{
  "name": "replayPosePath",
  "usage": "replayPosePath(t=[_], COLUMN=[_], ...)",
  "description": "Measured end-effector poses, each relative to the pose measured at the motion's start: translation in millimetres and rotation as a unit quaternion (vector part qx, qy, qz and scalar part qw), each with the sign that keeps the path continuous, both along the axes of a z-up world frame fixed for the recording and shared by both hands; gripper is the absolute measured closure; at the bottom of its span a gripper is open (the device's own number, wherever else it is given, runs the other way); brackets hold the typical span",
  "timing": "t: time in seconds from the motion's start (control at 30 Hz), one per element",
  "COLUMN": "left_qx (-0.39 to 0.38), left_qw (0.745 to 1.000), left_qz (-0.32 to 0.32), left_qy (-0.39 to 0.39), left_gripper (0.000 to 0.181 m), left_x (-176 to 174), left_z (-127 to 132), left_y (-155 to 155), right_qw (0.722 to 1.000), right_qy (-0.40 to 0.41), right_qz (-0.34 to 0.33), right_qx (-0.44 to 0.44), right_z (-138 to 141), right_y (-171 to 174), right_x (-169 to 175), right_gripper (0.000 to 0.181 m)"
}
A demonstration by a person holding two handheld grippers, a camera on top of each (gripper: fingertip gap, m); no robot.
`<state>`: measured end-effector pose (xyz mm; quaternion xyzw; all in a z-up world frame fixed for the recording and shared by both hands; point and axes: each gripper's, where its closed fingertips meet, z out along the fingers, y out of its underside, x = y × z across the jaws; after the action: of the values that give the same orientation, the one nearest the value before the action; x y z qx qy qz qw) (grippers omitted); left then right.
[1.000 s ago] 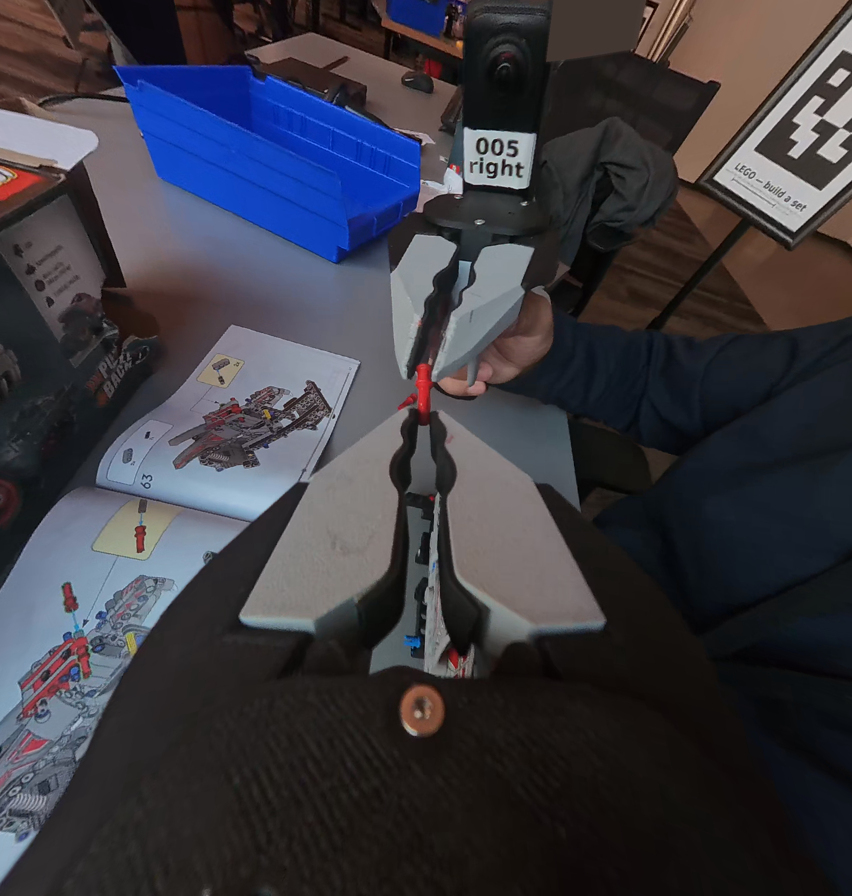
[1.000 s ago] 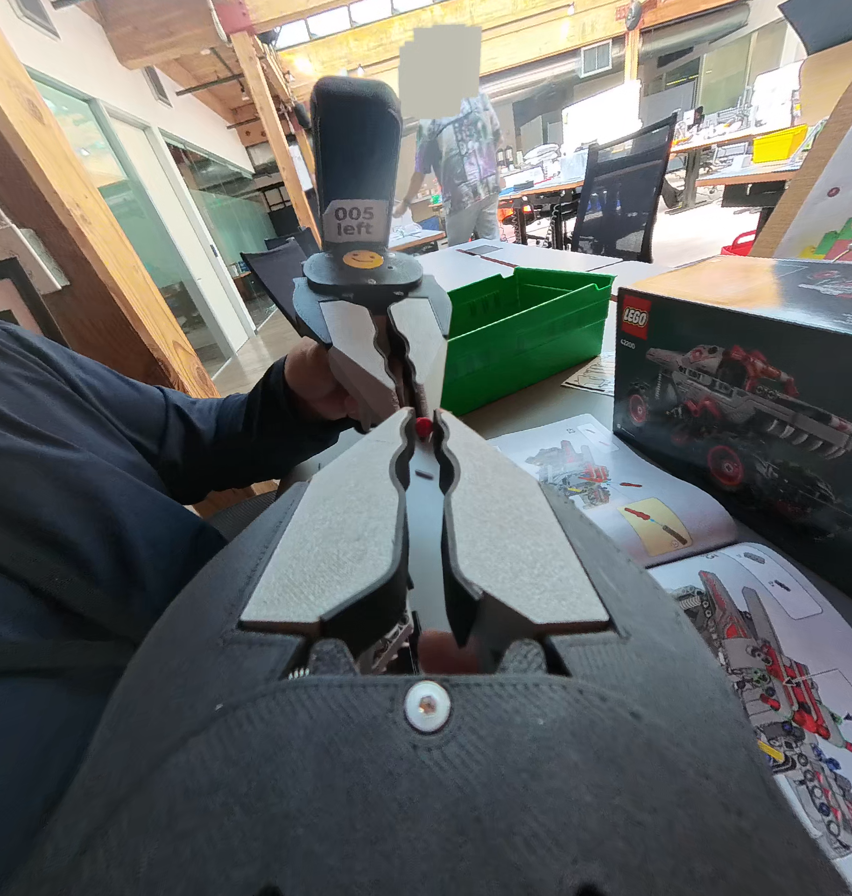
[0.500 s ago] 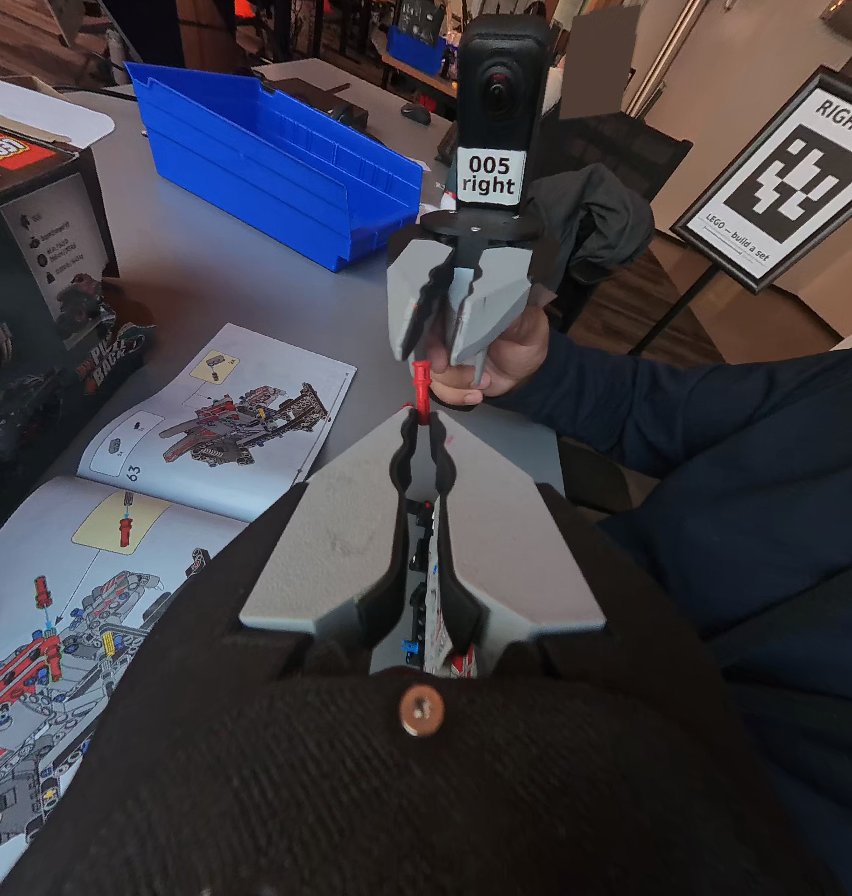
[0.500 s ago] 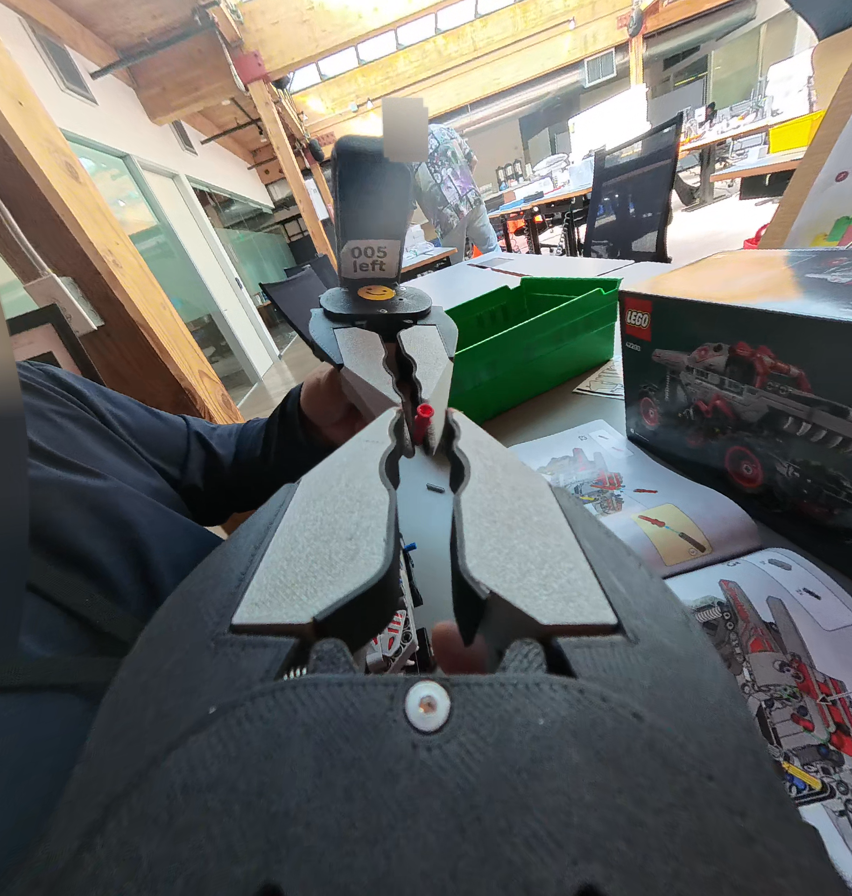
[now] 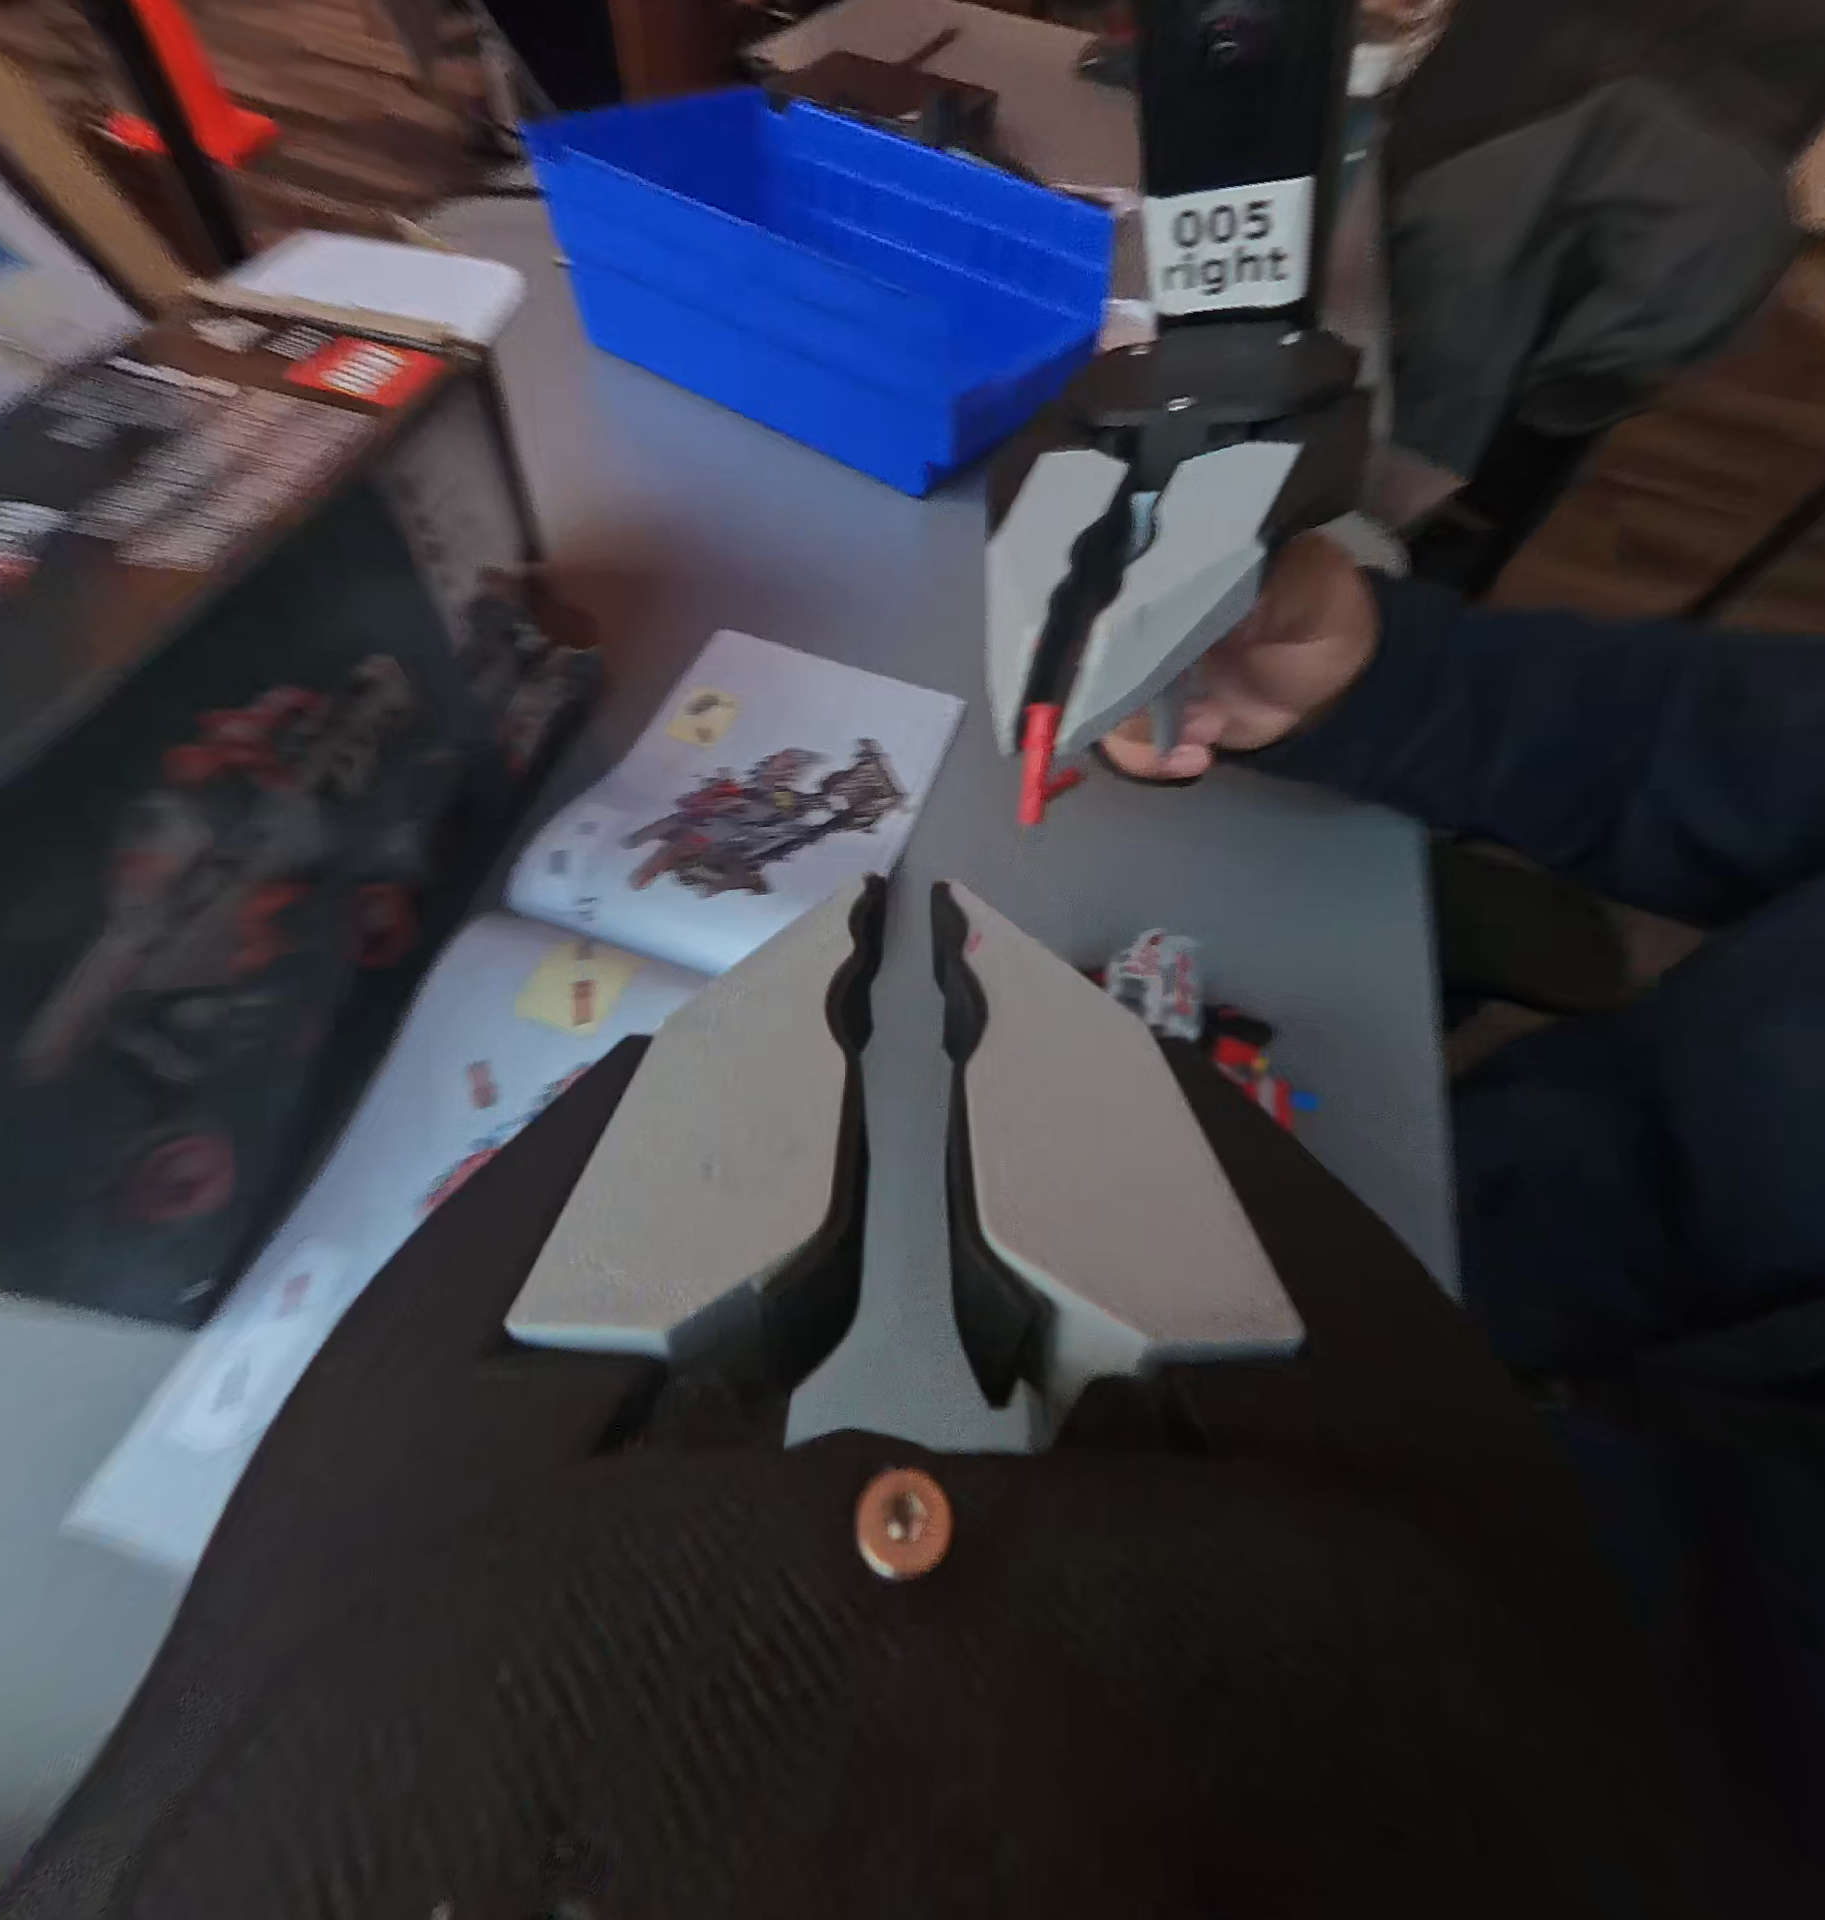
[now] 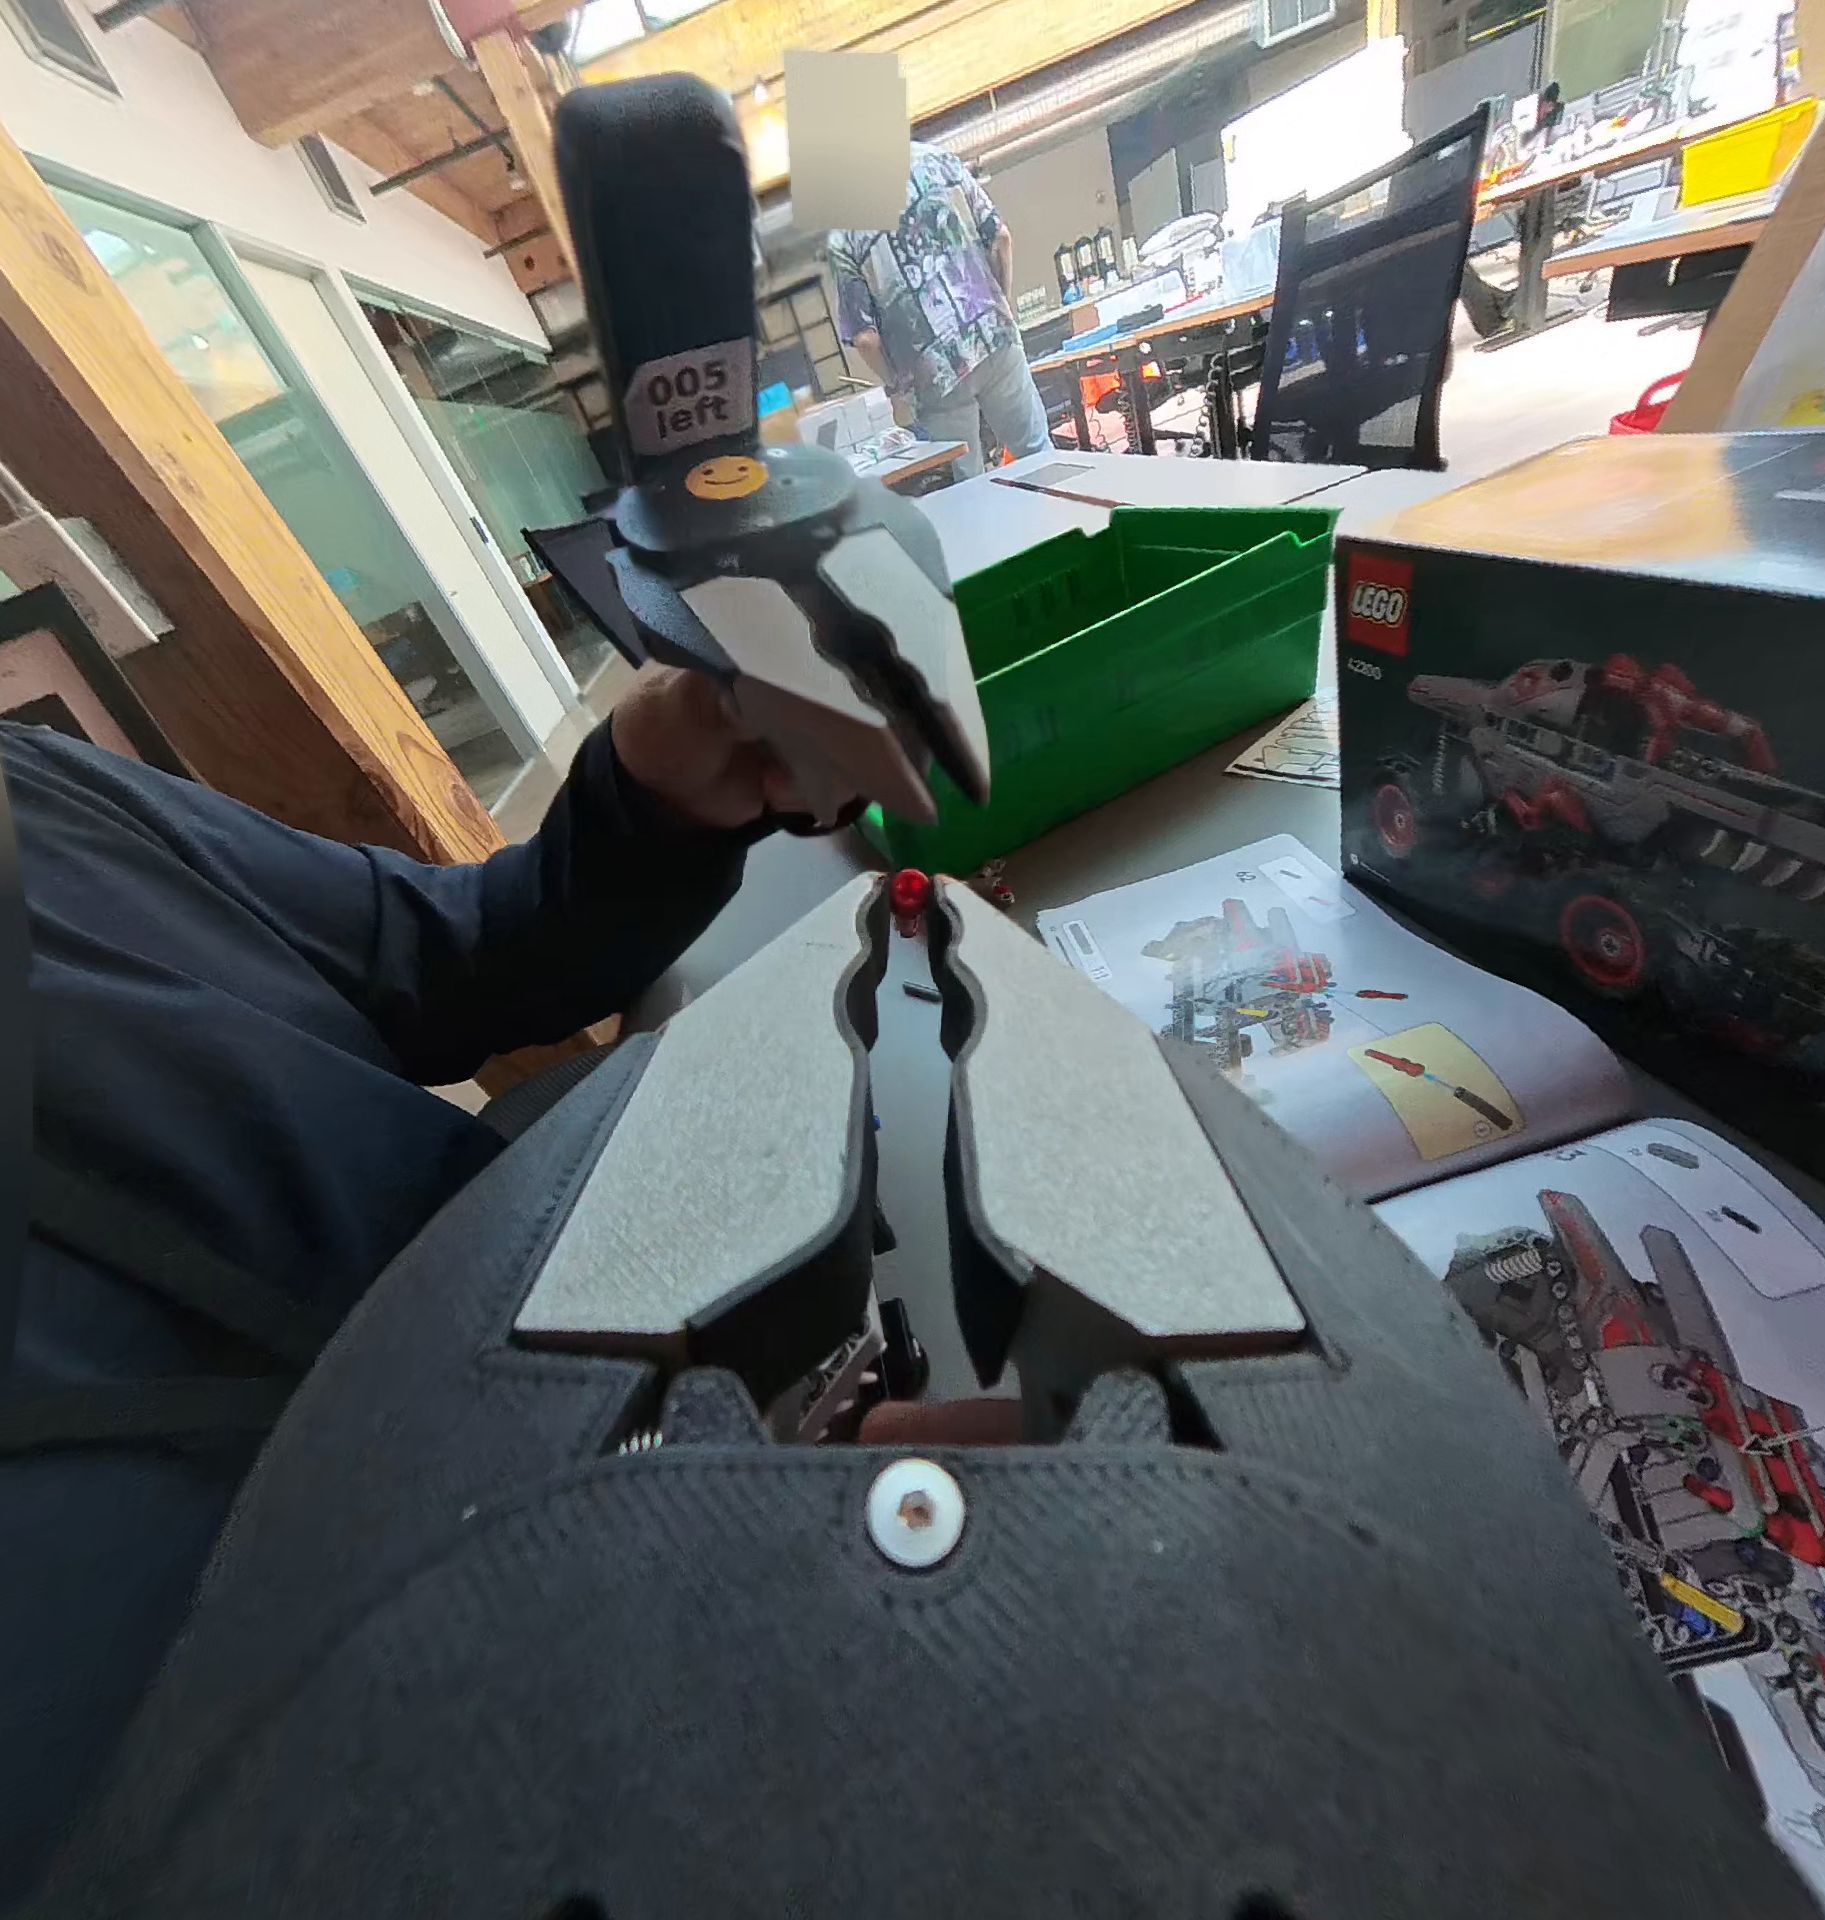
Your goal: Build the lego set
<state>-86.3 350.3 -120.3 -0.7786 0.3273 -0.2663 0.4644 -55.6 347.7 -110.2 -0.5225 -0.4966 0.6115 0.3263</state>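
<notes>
My right gripper (image 6: 908, 891) is shut on a small red pin (image 6: 909, 896), which sticks out past the fingertips. In the left wrist view the right gripper (image 5: 1033, 732) hangs over the grey table (image 5: 1251, 883) with the red pin (image 5: 1035, 769) pointing down from it. My left gripper (image 5: 905, 896) is slightly open and empty, a short way from the pin. In the right wrist view the left gripper (image 6: 952, 802) is above and beyond the pin, tilted. A white, red and black part of the model (image 5: 1162, 977) lies on the table to the right.
An open instruction booklet (image 5: 742, 800) lies on the table; it also shows in the right wrist view (image 6: 1303, 997). The set's box (image 6: 1614, 779) stands beside it. A blue bin (image 5: 814, 301) and a green bin (image 6: 1126, 644) stand farther back. A small black piece (image 6: 921, 990) lies on the table. My hands' fingertips stand some 4 cm from each other.
Both grippers held the red pin tip to tip. My left gripper has opened, let go and drawn back and to the left. The right gripper keeps the pin.
</notes>
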Motion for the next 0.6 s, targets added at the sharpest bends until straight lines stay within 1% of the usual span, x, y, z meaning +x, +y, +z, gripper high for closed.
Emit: replayPosePath(t=[0.03,0.1,0.17,0.23,0.27,0.3,0.37,0.47,0.53,0.6], left_qx=[0.027,0.049,0.051,0.046,0.045,0.045,0.047,0.031,0.018,-0.002], left_qw=[0.999,0.997,0.995,0.994,0.994,0.994,0.996,0.998,0.999,0.999], left_qz=[0.021,0.043,0.068,0.076,0.079,0.079,0.064,0.037,0.026,0.011], left_qy=[0.020,0.036,0.050,0.062,0.065,0.065,0.050,0.041,0.036,0.032], left_gripper=[0.177,0.178,0.172,0.163,0.157,0.154,0.151,0.148,0.148,0.143], left_x=[-15,-35,-51,-59,-61,-62,-59,-53,-50,-44], left_z=[7,15,13,5,2,-2,-7,-22,-34,-42], left_y=[-1,-8,-13,-18,-20,-23,-29,-36,-36,-39], right_qw=[1.000,1.000,0.999,0.997,0.995,0.994,0.992,0.988,0.985,0.981], right_qy=[0.002,-0.005,-0.023,-0.047,-0.058,-0.069,-0.088,-0.113,-0.119,-0.119], right_qz=[0.004,0.008,0.014,0.033,0.041,0.046,0.052,0.062,0.077,0.089], right_qx=[-0.009,-0.023,-0.035,-0.053,-0.063,-0.072,-0.080,-0.085,-0.100,-0.124], right_z=[1,0,-6,-13,-17,-21,-29,-41,-47,-50], right_y=[2,7,13,14,15,16,20,24,22,20], right_x=[2,6,6,4,3,2,0,-1,-2,-3], right_gripper=[0.177,0.178,0.178,0.178,0.177,0.177,0.177,0.177,0.177,0.177])
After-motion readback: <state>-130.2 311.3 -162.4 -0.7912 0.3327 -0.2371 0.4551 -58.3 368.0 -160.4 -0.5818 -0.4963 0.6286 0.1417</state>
